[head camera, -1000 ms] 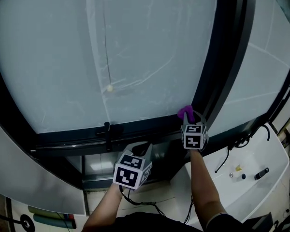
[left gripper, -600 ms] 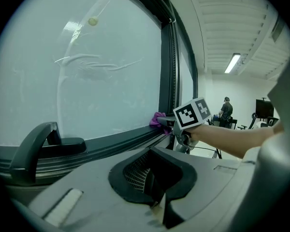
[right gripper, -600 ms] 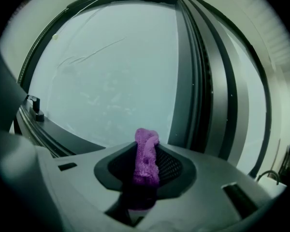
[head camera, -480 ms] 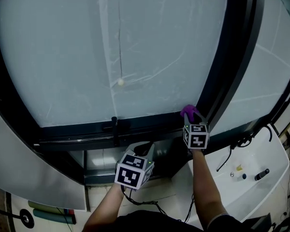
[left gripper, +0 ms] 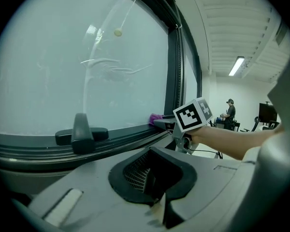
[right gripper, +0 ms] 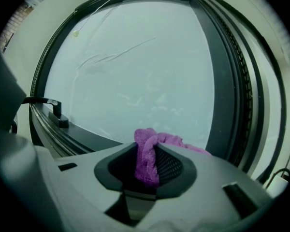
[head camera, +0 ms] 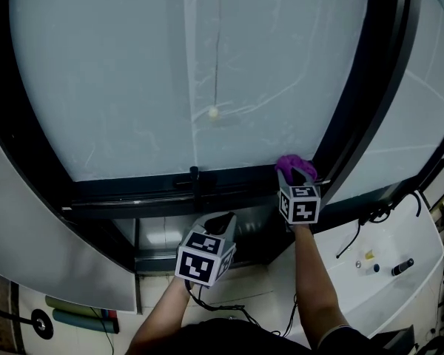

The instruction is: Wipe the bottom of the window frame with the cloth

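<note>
Right gripper view, jaws: the right gripper [right gripper: 147, 170] has its jaws pressed together on a purple cloth [right gripper: 171, 140], which bunches up between them and spills over the top.
Cloth: lower centre of that frame. Its loose end lies on the bottom of the window frame [right gripper: 89, 138], close to the dark upright on the right. It sits centre right in the head view.
Left gripper view, jaws: the left gripper [left gripper: 152, 178] has its jaws closed together with nothing between them.
Left gripper place: lower centre of the head view, below the bottom rail and apart from it.
Handle: a black handle [head camera: 194, 177] stands on the bottom rail, left of the cloth.
Glass: a pale pane [head camera: 133, 72] fills the upper frame. A thin cord [head camera: 216, 50] with a small bead [head camera: 213, 112] hangs in front of it.
</note>
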`<state>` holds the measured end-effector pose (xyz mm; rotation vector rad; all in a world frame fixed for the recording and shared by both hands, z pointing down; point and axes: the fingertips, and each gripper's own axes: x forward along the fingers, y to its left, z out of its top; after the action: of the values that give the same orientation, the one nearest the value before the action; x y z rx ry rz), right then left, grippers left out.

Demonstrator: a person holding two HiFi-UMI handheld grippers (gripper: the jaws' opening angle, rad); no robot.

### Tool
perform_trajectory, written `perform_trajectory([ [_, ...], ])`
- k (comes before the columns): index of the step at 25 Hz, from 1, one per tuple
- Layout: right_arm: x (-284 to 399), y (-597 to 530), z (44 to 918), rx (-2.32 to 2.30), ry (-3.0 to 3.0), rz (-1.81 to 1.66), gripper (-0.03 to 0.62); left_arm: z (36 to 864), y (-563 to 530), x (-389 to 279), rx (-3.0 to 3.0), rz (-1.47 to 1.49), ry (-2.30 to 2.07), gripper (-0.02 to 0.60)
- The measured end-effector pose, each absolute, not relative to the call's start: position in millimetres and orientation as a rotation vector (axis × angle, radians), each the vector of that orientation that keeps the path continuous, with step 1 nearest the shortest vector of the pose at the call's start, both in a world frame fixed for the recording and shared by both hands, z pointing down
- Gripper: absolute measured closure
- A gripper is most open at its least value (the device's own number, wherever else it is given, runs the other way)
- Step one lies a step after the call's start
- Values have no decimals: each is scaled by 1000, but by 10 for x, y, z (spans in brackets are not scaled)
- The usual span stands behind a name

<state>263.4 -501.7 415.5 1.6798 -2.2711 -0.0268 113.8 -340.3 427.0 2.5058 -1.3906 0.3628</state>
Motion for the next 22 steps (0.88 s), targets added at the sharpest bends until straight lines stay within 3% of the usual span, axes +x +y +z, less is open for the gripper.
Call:
perform_trajectory([
  [14, 1337, -4598, 4184, 1419, -2431, -42, 473, 4327, -3088, 500, 2430, 363, -1486, 572],
  [22, 968, -4487, 4164, 1357, -2540, 56, 473, 4294, -2947, 192, 2401, 361, -1541, 572],
])
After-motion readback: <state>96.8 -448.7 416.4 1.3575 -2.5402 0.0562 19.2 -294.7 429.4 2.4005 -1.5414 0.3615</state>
